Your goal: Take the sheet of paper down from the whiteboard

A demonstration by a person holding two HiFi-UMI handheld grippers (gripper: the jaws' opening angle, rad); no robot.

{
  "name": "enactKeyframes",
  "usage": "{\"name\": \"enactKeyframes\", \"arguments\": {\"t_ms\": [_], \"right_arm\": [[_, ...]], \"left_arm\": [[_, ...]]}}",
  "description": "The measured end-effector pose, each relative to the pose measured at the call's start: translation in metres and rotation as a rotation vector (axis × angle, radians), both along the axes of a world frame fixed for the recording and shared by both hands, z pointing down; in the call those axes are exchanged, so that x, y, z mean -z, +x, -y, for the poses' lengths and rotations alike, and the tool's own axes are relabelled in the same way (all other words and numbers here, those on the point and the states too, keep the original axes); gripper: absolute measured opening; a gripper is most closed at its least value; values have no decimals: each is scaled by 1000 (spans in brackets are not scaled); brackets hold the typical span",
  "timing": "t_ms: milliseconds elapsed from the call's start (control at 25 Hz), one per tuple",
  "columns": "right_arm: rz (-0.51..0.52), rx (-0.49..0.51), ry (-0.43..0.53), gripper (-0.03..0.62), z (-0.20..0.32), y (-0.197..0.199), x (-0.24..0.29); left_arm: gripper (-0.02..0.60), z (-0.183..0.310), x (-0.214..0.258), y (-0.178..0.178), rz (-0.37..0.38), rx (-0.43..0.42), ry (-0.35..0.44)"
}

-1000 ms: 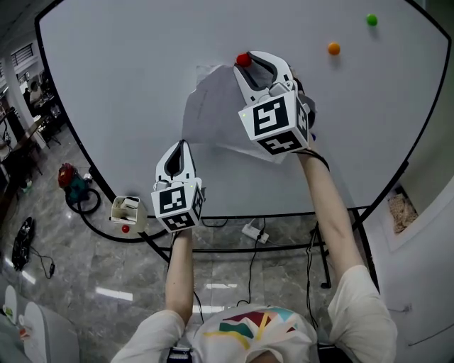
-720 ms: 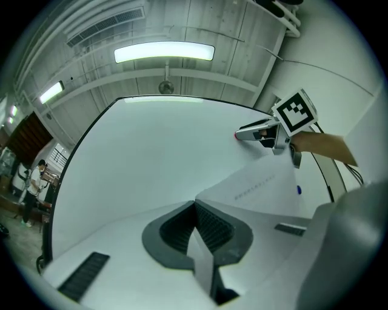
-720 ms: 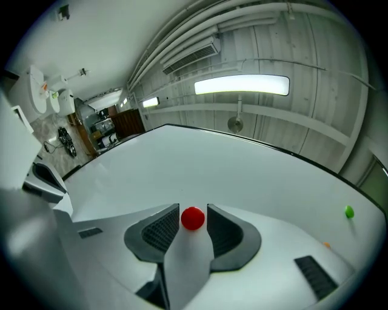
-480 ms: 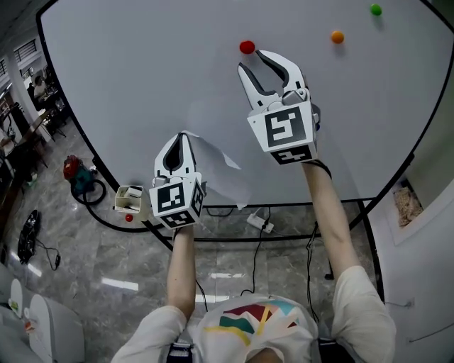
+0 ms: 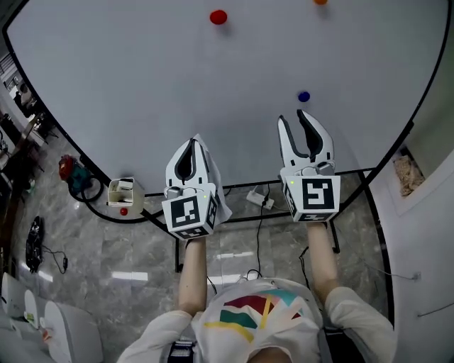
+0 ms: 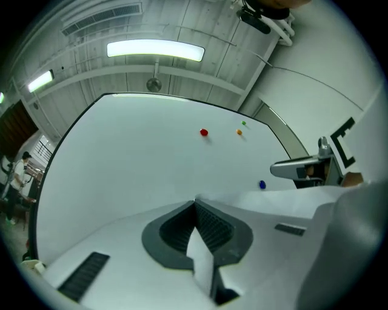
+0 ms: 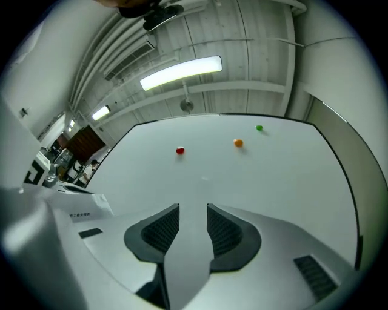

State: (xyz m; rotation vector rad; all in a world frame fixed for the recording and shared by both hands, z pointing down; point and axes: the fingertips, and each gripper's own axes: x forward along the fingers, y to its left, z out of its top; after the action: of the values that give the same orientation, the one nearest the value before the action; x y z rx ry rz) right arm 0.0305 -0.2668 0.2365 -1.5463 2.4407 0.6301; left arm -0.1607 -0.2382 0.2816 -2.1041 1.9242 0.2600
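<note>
Whiteboard (image 5: pixel 128 85) filled the background. My left gripper (image 5: pixel 190 147) was clamped on the sheet of paper (image 6: pixel 201 261); my right gripper (image 5: pixel 294 124) stood with jaws apart, empty.

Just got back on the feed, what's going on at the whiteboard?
The person's left gripper has its jaws shut on the sheet of paper, which is off the whiteboard and drapes beside that gripper. The right gripper is empty, with its jaws apart, just below the blue magnet. A red magnet sits higher on the board.
</note>
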Motion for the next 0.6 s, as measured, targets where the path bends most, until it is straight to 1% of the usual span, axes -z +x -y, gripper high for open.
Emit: {"name": "enactKeyframes", "arguments": {"t_ms": [120, 200, 600], "right_arm": [[25, -17, -110, 132, 9, 14, -38], [22, -23, -146, 132, 12, 18, -51], [-3, -25, -163, 132, 14, 18, -62]], "left_arm": [[44, 4, -13, 8, 3, -13, -33], [44, 6, -16, 12, 5, -19, -43], [44, 13, -16, 22, -6, -35, -46]]}}
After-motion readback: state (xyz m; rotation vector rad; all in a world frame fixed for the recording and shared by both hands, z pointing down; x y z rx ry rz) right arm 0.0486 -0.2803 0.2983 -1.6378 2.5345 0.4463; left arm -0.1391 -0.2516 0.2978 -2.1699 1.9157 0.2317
